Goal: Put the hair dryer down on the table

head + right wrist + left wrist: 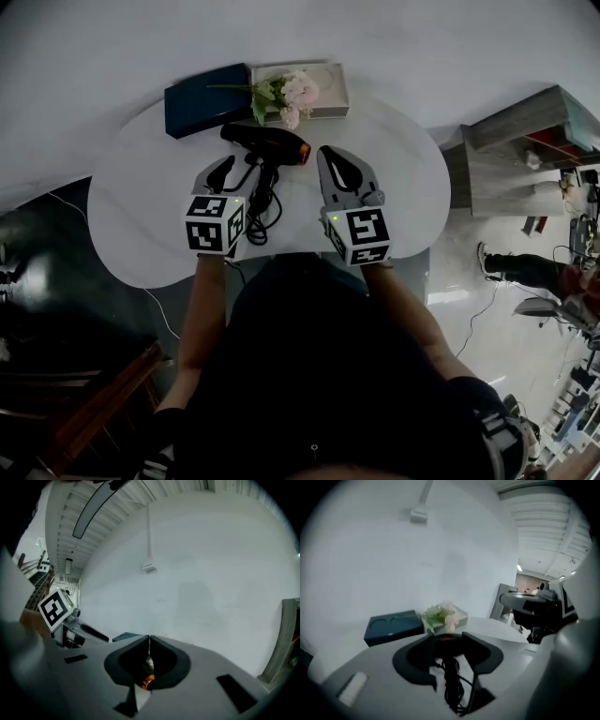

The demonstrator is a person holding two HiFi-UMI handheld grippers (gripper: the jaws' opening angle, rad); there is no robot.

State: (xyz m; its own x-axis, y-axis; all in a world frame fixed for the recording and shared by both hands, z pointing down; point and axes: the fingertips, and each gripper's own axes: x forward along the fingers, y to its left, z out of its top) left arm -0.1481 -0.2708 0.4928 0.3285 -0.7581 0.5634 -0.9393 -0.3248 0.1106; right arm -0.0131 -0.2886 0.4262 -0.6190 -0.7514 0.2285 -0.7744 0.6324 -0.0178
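Note:
The black hair dryer [267, 143] lies on the white table [141, 206], its orange-ringed nozzle to the right and its coiled cord [258, 211] trailing toward me. My left gripper [234, 169] hovers over the handle and cord with its jaws apart and nothing pressed between them. In the left gripper view the cord [452, 686] and dryer [446, 643] show through the gap, well below. My right gripper [330, 153] hangs just right of the nozzle, tips together on nothing. In the right gripper view the tips [149, 639] meet and the orange ring [147, 682] shows below them.
A dark blue box [206, 98] and a white box [328, 94] with pink flowers [289, 94] sit at the table's far edge, just behind the dryer. A grey shelf unit [525, 150] stands off to the right. A dark wooden piece is at the lower left.

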